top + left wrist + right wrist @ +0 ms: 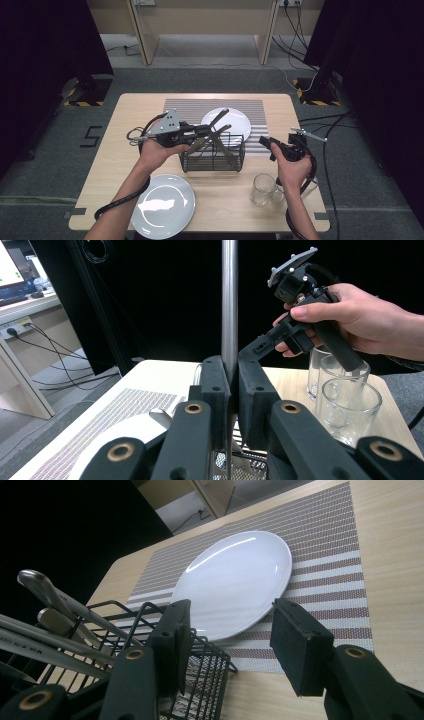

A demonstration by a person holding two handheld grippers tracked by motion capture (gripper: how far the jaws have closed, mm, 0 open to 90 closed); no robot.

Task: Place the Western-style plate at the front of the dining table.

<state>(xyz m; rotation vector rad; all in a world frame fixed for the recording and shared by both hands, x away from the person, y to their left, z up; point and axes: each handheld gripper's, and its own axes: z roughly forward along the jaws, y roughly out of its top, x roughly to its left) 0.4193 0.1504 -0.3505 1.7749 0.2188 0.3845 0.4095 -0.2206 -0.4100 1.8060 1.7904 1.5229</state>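
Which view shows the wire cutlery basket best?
The high view: the whole wire cutlery basket sits mid-table with utensils leaning in it. The right gripper view catches only one corner of it; the left gripper view shows just a sliver of mesh behind the jaws.

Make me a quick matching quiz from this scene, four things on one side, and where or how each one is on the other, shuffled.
1. left gripper
2. right gripper
3. plate on the striped mat
4. glass mugs

A. open, holding nothing
B. near table edge, below the right hand
C. behind the wire basket
D. shut on a metal utensil handle

Pairs: 1-D, 2-A, 3-C, 4-B
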